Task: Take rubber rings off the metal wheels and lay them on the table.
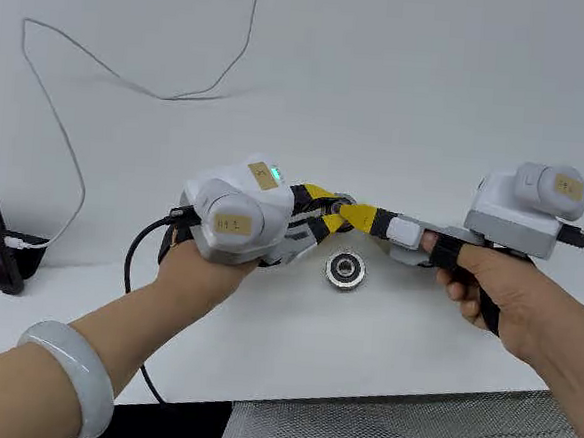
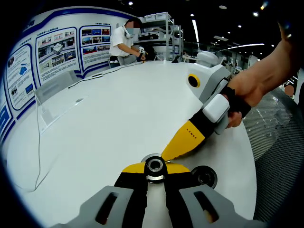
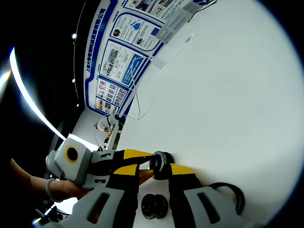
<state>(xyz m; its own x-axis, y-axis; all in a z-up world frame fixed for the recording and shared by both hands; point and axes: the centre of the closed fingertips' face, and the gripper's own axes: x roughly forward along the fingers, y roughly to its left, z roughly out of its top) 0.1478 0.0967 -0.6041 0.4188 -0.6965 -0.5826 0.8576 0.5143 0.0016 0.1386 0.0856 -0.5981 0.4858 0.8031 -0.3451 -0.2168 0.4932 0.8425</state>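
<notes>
Gripping one wheel, left gripper and right gripper; second wheel on table.

Nothing can be read with certainty. In the head view, two tan stickers sit on the left gripper at 9 o'clock, and a third sticker on the right gripper at 3 o'clock; their handwritten marks are too faint to make out. In the left gripper view, a short line of dark print runs along the right gripper's yellow jaw, too small to read. Wall posters at 10 o'clock carry illegible blue headings. In the right gripper view, similar posters are at 11 o'clock.
</notes>
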